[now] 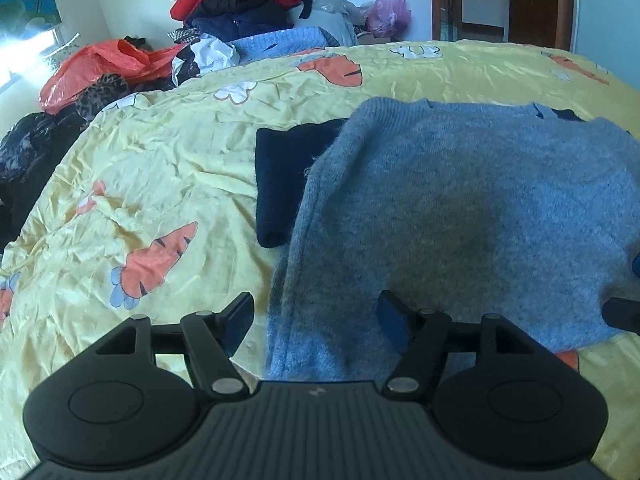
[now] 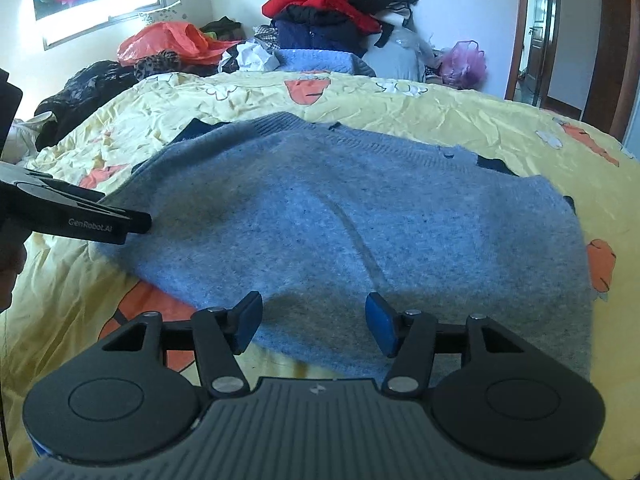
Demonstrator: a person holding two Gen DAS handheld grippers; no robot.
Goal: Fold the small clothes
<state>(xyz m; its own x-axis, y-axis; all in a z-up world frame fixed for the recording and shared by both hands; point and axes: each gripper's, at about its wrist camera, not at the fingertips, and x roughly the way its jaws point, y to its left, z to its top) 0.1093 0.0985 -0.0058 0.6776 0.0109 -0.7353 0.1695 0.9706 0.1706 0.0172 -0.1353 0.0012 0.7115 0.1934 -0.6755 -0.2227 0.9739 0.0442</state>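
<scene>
Two grippers, ours, jaws apart, empty: left gripper [image 1: 316, 320], right gripper [image 2: 314, 322]. Sweater [image 2: 340, 220] flat on sheet [image 1: 160, 160], over dark garment [image 1: 280, 184]. "GenRobot.AI" on left gripper's side.

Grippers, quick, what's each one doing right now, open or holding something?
Left gripper: open, holding nothing, over the grey sweater's near edge.
Right gripper: open, holding nothing, over the same sweater.

Wide bed under a crumpled yellow carrot-print sheet [image 2: 460, 120]; a fuzzy grey-blue knitted sweater [image 2: 340, 216] lies flat on it, over a dark navy garment [image 1: 284, 176].
</scene>
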